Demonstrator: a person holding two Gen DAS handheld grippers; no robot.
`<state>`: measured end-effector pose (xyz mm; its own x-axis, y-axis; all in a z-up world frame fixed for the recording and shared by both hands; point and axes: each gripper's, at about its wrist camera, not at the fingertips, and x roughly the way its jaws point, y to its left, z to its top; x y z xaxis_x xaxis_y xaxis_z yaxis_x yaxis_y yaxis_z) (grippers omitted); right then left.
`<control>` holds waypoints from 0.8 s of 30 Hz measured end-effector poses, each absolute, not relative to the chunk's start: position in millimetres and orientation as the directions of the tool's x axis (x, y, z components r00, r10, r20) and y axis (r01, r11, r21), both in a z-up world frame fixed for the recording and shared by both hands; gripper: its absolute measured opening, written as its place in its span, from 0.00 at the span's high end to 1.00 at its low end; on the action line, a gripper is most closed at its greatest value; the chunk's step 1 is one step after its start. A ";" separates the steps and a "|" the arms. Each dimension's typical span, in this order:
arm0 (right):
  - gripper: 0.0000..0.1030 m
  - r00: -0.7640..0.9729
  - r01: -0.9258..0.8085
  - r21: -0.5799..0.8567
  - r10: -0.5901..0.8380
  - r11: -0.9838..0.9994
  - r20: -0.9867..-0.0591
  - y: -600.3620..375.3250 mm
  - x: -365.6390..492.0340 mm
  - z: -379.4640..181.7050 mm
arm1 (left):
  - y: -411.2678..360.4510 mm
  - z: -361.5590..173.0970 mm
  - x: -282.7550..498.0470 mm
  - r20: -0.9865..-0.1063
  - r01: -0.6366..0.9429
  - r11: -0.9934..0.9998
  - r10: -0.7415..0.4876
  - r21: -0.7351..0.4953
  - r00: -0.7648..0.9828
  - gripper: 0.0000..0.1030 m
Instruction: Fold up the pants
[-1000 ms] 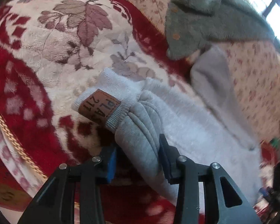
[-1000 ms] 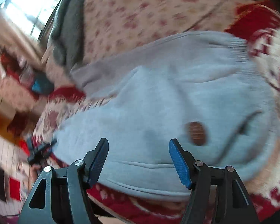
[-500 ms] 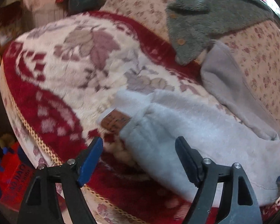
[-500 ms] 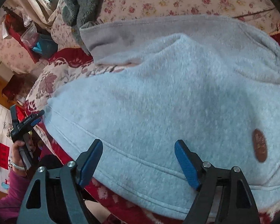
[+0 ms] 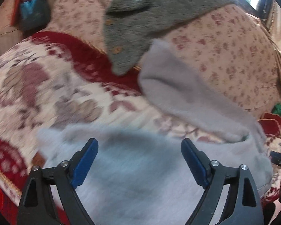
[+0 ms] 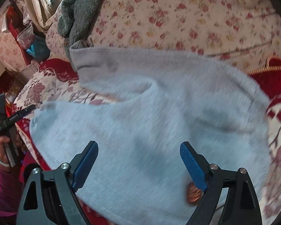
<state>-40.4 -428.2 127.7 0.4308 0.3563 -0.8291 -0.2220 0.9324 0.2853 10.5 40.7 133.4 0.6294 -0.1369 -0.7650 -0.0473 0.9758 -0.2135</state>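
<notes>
— Where are the pants (image 5: pixel 133 180) from the left gripper (image 5: pixel 139 161)?

— Right below and ahead of it, spread on the red and cream blanket (image 5: pixel 46 86). One leg runs away up to the right, toward the grey fleece garment (image 5: pixel 140 18) on the flowered cover (image 5: pixel 234 56). The picture is blurred.

— And its jaws?

— Wide and opening further, blue pads clear of the cloth, nothing pinched between them.

— The right gripper (image 6: pixel 138 161)?

— Same: jaws spread wide, opening, hanging over the pants (image 6: pixel 140 131) without gripping them. A brown patch (image 6: pixel 193 194) on the fabric sits just under its right finger. The far leg lies ahead of it, reaching up and left to the fleece garment (image 6: pixel 76 13).

— Anything else near it?

— Off to its left, a hand (image 6: pixel 4 150) in a purple sleeve (image 6: pixel 1 185) holds the left gripper (image 6: pixel 11 118), beside the blanket (image 6: pixel 46 86) edge.
</notes>
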 end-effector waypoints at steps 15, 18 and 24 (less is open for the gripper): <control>0.09 0.469 -0.434 -0.125 0.105 0.892 -0.877 -453.3 104.5 100.8 | 17.5 142.1 144.9 -0.781 -0.038 0.952 -0.227 -0.304 0.582 0.10; 0.09 0.453 -0.486 -0.190 0.060 0.853 -0.890 -444.3 126.3 84.3 | 19.0 145.9 170.4 -0.781 -0.048 0.959 -0.197 -0.279 0.593 0.10; 0.09 0.455 -0.536 -0.265 0.010 0.801 -0.890 -436.5 160.2 66.2 | 10.1 143.0 221.4 -0.802 -0.031 0.975 -0.163 -0.221 0.574 0.10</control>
